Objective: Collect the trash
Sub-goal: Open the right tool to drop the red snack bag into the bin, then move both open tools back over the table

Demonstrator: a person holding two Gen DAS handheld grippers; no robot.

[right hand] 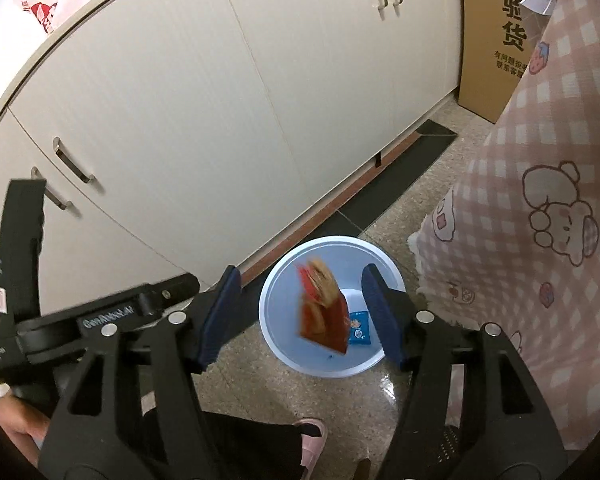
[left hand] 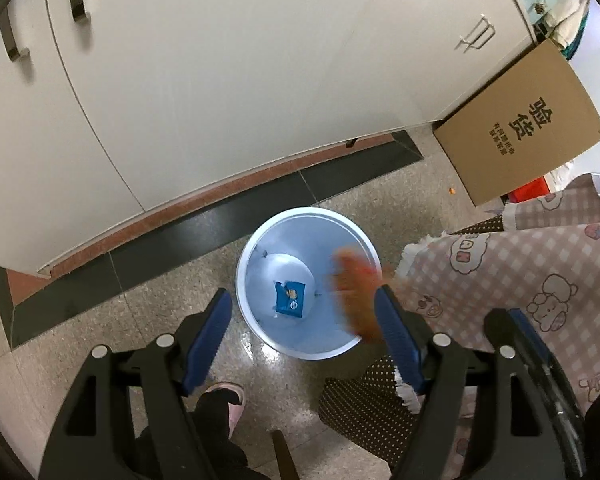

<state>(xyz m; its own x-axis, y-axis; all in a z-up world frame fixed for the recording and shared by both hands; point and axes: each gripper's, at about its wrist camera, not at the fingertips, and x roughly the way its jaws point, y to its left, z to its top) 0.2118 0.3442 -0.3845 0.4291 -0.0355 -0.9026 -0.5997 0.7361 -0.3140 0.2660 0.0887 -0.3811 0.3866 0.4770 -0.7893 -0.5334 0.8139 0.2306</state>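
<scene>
Trash, an orange-red snack wrapper [right hand: 322,308], hangs blurred in the air between the spread fingers of the right gripper [right hand: 304,316], touching neither blue pad and held by nothing, over the mouth of the bin [right hand: 288,356] below. The right gripper points steeply down, and its ribbed blue pads [right hand: 220,316] stand wide apart. In the left wrist view the same wrapper is an orange smear just beside the right-hand pad. The left gripper [left hand: 304,344] also tilts down, its fingers wide and with nothing between them; in the right wrist view its black body is seen to the left, with a hand [right hand: 14,424] under it.

Nearest, under the fingers, there is a dark trouser leg and a pink slipper [left hand: 230,400] on a glossy speckled stone floor [left hand: 148,320]. Beyond the fingertips stands the round, pale blue plastic bin, smooth inside, with a small blue packet [left hand: 290,300] flat on its bottom. To the right of the fingers hangs a pink checked cloth [left hand: 520,272] with cartoon prints. Farther off run a dark floor strip, cream cabinet doors [left hand: 200,100] with metal handles, and a brown cardboard box [left hand: 524,128].
</scene>
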